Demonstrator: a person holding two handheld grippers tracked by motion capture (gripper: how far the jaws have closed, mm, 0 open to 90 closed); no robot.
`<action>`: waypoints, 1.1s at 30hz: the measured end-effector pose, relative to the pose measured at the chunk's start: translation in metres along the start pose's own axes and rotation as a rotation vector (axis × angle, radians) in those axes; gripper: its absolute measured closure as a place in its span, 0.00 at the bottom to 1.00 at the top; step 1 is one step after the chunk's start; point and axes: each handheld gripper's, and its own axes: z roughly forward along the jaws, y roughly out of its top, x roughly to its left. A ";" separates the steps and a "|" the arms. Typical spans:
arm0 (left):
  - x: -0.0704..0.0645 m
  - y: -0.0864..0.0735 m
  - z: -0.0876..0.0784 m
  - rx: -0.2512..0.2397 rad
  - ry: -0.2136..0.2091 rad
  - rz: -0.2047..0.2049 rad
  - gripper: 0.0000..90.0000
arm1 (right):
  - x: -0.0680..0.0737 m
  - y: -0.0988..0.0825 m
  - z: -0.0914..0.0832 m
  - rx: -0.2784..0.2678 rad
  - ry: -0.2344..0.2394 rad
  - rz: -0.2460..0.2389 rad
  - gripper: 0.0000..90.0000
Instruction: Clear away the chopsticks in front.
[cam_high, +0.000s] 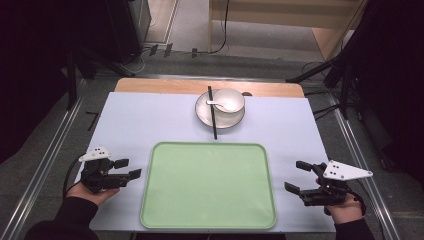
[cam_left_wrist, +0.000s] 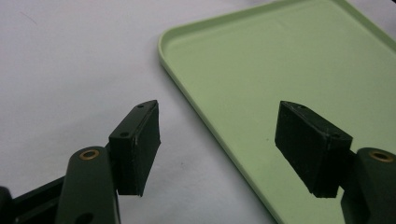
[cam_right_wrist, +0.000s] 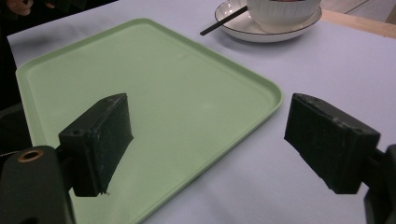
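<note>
**High view: two open grippers flank a green tray**

High view shows a pale green tray (cam_high: 208, 185) lying flat on the near half of a matte white table (cam_high: 130, 125). The tray is a smooth plastic-looking rectangle with rounded corners and a low raised rim; its long axis runs left to right across the table, and its long sides are parallel to the table's near edge.

The left gripper (cam_high: 128, 169) sits just off the tray's left edge, black jaws pointing right toward it, spread wide with nothing between them. In the left gripper view the left gripper (cam_left_wrist: 224, 149) frames the tray (cam_left_wrist: 280, 70) rim, one pad over the table, the other over the green surface.

The right gripper (cam_high: 298, 176) sits near the tray's right edge, jaws pointing left, likewise wide apart and empty. The right gripper view shows the flat, dull rubbery pads (cam_right_wrist: 112, 140).

Beyond the tray's far edge, a glossy white plate (cam_high: 204, 114) carries a round white bowl (cam_high: 231, 100) with a white spoon (cam_high: 216, 103) in it. A thin black chopstick (cam_high: 212, 112) lies across the plate, pointing toward the tray, its near tip close to the rim.
</note>
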 end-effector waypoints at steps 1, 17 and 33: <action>0.000 0.000 0.000 0.005 0.002 -0.004 0.37 | 0.000 0.000 0.000 0.000 -0.002 0.003 0.17; -0.008 0.017 0.012 0.038 -0.022 -0.045 0.35 | 0.001 0.001 -0.001 0.000 -0.009 0.001 0.17; -0.014 0.062 0.037 0.091 -0.003 -0.036 0.35 | 0.000 0.001 0.001 -0.005 -0.009 0.000 0.17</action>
